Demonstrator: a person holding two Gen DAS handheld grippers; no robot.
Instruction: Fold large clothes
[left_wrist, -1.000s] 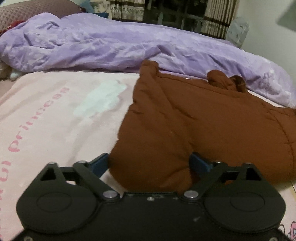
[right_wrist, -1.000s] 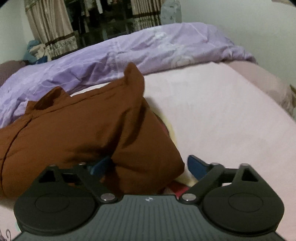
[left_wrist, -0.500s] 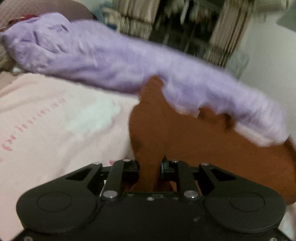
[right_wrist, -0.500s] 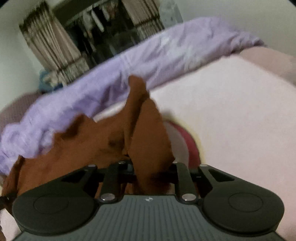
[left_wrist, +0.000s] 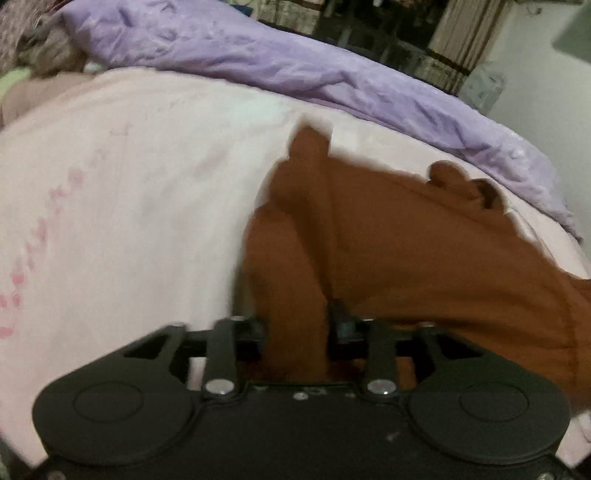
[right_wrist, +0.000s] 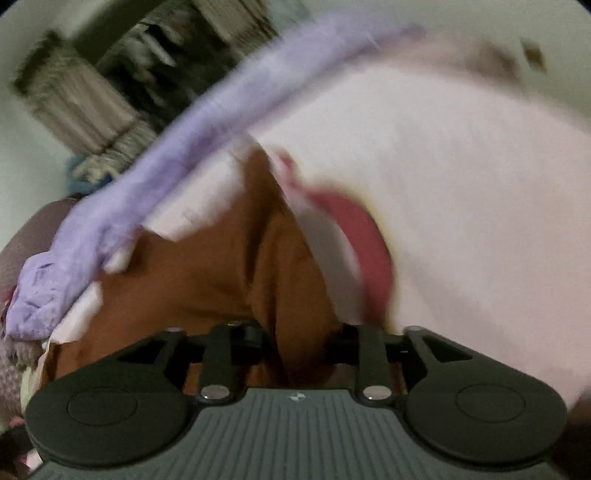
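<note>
A brown padded jacket (left_wrist: 424, 251) lies on a pink bedsheet (left_wrist: 129, 192). My left gripper (left_wrist: 297, 328) is shut on the jacket's near left corner, and the cloth bunches up between the jaws. My right gripper (right_wrist: 301, 336) is shut on the jacket (right_wrist: 207, 273) at its near right corner and holds it lifted off the bed. The fingertips of both grippers are hidden by the cloth. The right wrist view is tilted and blurred by motion.
A crumpled purple duvet (left_wrist: 295, 70) runs along the far side of the bed, also in the right wrist view (right_wrist: 177, 147). A red print (right_wrist: 362, 243) shows on the pink sheet (right_wrist: 461, 192) beside the jacket. Curtains (left_wrist: 465, 33) and a white wall stand behind.
Both grippers were open beside the jacket's corners one second ago, then closed on them. Now both have lifted and the right one has tilted, uncovering more of the sheet's red print.
</note>
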